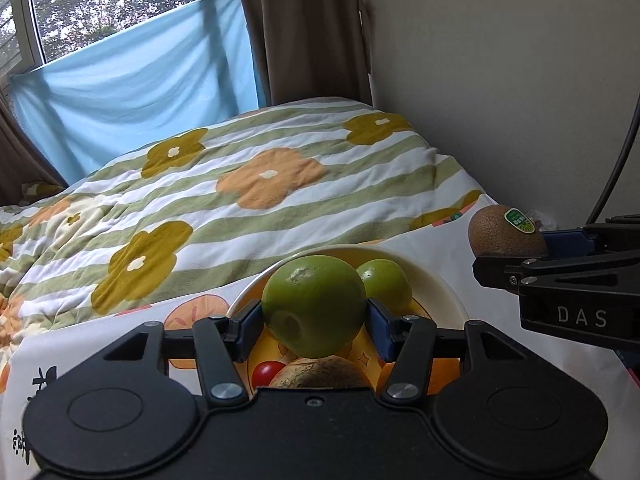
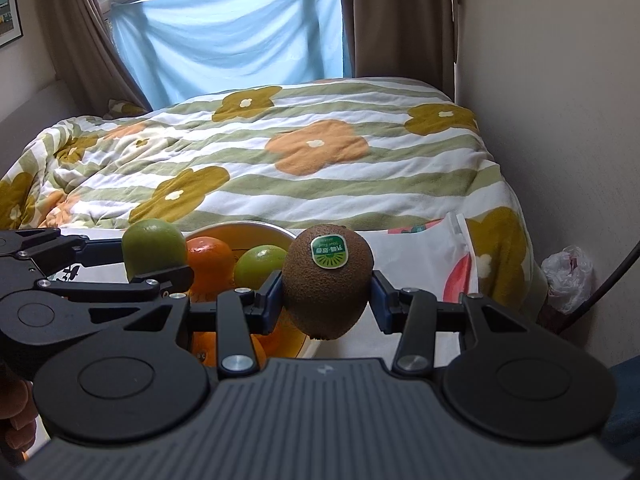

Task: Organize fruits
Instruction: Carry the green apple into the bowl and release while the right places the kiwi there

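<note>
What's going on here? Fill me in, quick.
A person is sorting fruit with two handheld grippers. The left gripper is shut on a green fruit above the bowl. The right gripper is shut on a stickered kiwi beside the bowl's right rim. Already in the bowl: another green fruit, oranges, a cherry tomato and a second kiwi.

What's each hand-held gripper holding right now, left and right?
Left hand-held gripper: closed on a green fruit, over the bowl.
Right hand-held gripper: closed on a kiwi with a green sticker.
</note>
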`<state>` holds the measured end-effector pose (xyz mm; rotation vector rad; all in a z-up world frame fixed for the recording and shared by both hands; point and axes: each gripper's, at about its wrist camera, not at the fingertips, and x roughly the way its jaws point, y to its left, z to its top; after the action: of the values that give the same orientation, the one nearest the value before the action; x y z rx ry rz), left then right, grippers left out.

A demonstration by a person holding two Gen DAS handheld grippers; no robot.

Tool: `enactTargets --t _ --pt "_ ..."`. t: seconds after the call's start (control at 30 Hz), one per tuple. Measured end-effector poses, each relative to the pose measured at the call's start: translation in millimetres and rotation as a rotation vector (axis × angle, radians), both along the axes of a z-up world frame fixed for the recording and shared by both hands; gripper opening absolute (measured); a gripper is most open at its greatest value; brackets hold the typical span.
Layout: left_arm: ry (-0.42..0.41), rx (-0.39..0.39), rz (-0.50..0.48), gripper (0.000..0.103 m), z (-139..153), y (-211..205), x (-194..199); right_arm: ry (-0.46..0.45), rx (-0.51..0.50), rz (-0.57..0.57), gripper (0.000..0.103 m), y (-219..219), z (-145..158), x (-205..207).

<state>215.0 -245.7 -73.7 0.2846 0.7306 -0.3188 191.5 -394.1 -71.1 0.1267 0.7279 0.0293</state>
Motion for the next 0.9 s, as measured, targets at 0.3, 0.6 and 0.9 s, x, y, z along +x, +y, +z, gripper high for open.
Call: enactTargets --t 0.3,0.6,0.9 --pt "0.044 0.022 -0.048 0.066 -12.6 -7.3 6.9 0.022 0.010 -0.028 0.060 -4.5 -8.6 8.7" --pt "-0.012 -0.007 -0.005 0.095 6.2 17.5 -7.0 0.028 -0.001 -0.006 0.060 -1.2 -8.1 11.9" --pt "-0.006 -0.018 0.086 0.095 6.7 49.9 -28.7 0.043 -0.003 0.057 0.060 13.3 -14.4 19.8"
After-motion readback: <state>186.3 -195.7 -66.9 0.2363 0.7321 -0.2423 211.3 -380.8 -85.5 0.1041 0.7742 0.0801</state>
